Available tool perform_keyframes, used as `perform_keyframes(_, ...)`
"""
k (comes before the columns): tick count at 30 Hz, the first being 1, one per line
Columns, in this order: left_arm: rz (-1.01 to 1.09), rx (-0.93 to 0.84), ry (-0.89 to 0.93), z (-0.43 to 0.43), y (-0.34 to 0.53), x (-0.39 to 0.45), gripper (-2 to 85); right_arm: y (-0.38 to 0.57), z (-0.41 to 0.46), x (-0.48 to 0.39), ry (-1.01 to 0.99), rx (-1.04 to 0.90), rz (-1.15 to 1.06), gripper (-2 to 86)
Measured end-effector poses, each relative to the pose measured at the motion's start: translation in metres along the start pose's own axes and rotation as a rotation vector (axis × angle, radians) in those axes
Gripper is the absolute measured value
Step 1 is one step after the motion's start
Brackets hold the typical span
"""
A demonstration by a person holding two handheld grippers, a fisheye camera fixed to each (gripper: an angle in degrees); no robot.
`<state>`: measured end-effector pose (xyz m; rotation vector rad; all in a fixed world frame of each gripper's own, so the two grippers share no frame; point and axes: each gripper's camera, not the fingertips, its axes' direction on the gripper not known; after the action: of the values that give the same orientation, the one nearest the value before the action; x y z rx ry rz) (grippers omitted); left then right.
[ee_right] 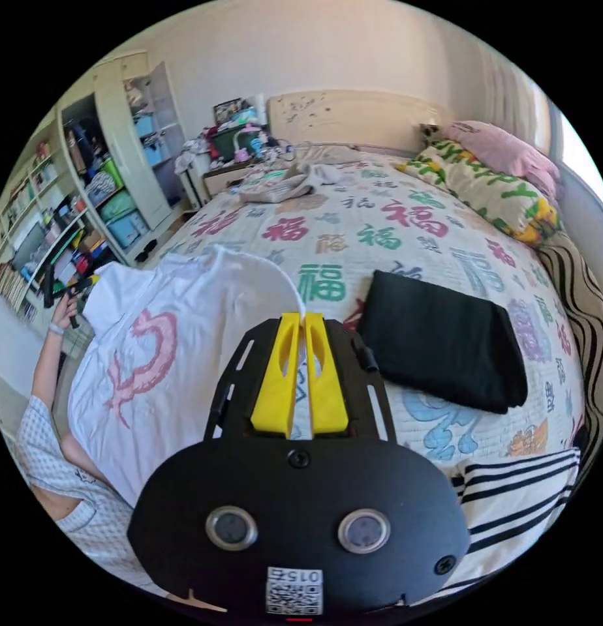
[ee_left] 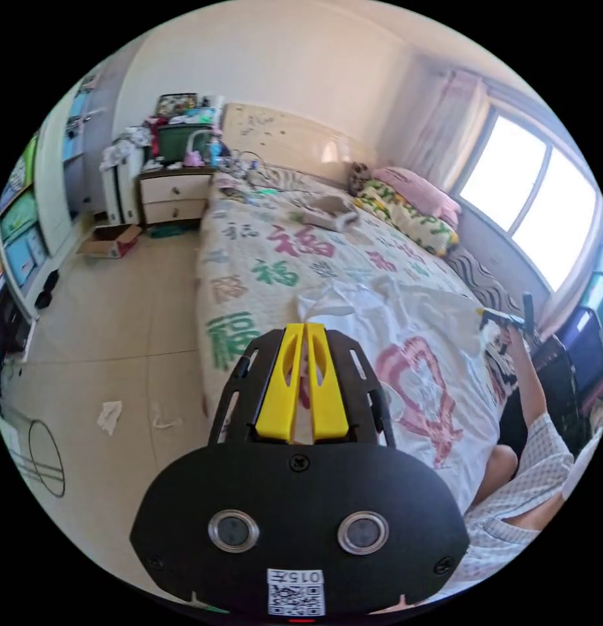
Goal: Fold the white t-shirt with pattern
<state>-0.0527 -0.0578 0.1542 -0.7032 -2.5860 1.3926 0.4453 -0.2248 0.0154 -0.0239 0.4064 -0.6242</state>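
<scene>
Sunlight falls on a big bed (ee_right: 445,215) with a cream quilt covered in coloured printed signs. Held up over its near edge hangs the white cotton t-shirt with a pink heart pattern (ee_left: 419,365), stretched between both claws. The left yellow claw (ee_left: 306,339) and right yellow claw (ee_right: 303,326) each pinch a top edge tight. A folded black cloth (ee_right: 445,345) lies beside it.
</scene>
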Motion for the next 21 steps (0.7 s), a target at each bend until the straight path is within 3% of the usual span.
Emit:
perform_keyframes(2, -0.089, 0.032, -0.095, -0.006, 0.008, -0.043, -0.1, -0.004, 0.015, 0.022, -0.012, 0.001, 0.069, 0.4)
perform_keyframes(6, -0.23, -0.012, -0.118, 0.023, 0.04, -0.107, 0.3, -0.002, 0.076, 0.04, 0.066, -0.124, 0.105, 1.1)
perform_keyframes(9, -0.249, -0.107, -0.116, 0.047, 0.062, -0.122, 1.8, 0.004, 0.077, 0.051, 0.012, -0.057, 0.141, 3.5)
perform_keyframes(12, -0.276, -0.063, -0.236, 0.018, 0.063, -0.13, 5.7, -0.005, 0.051, 0.061, 0.054, 0.034, 0.19, 7.2)
perform_keyframes(17, -0.029, 0.066, -0.08, -0.004, -0.008, -0.053, 8.4, -0.056, 0.054, -0.012, -0.029, 0.106, -0.07, 9.2)
perform_keyframes(21, 0.189, -0.068, -0.016, 0.094, -0.072, 0.052, 8.8, -0.102, 0.138, -0.102, -0.167, -0.044, -0.264, 11.2)
